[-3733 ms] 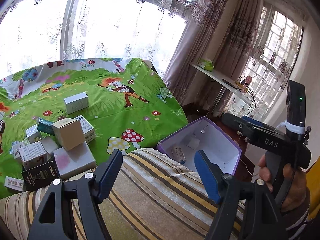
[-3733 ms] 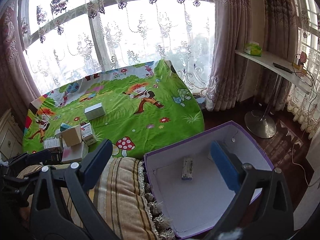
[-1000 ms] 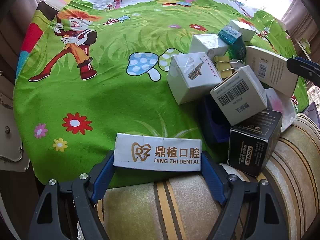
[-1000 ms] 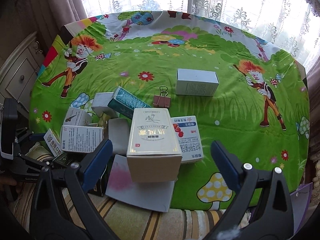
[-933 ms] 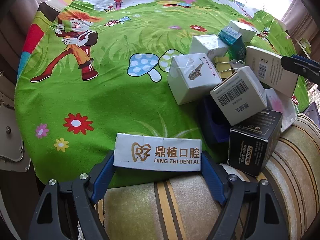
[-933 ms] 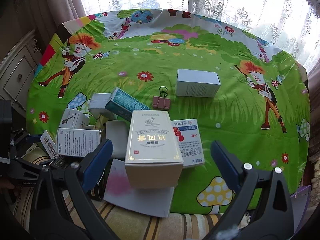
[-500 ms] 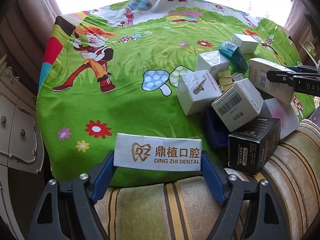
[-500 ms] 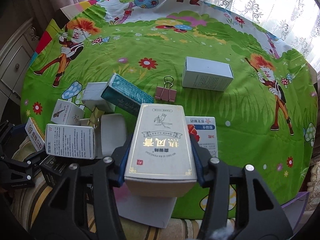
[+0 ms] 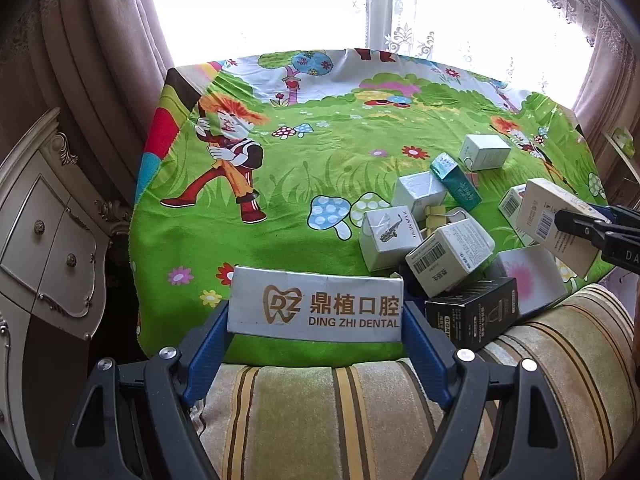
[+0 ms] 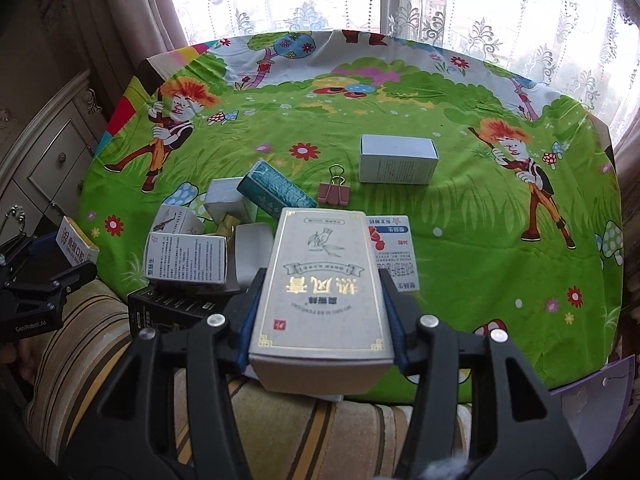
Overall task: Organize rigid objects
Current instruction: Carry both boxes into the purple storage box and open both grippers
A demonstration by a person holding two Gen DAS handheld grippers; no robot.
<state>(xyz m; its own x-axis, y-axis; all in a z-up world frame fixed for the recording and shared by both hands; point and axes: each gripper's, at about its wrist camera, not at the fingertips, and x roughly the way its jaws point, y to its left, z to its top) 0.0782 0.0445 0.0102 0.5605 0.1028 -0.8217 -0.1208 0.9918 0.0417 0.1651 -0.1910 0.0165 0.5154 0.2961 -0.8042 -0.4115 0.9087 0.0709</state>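
Observation:
My left gripper (image 9: 316, 316) is shut on a long white Ding Zhi Dental box (image 9: 316, 304) and holds it above the near edge of the green cartoon cloth (image 9: 320, 152). My right gripper (image 10: 320, 312) is shut on a tall grey box with gold lettering (image 10: 320, 292), lifted above the pile. That box also shows at the right of the left wrist view (image 9: 556, 220). A pile of small boxes (image 9: 440, 240) lies on the cloth, among them a black box (image 9: 472, 312) and a teal box (image 10: 276, 194).
A lone white box (image 10: 396, 160) and a pink binder clip (image 10: 334, 192) lie farther back. A striped cushion (image 9: 360, 412) lies under both grippers. A white dresser (image 9: 44, 240) stands left. A corner of the purple-edged box (image 10: 592, 396) shows lower right. Curtained windows stand behind.
My right gripper has closed on the grey gold-lettered box and lifted it off the pile. My left gripper has kept hold of the dental box and risen, drawing back from the pile.

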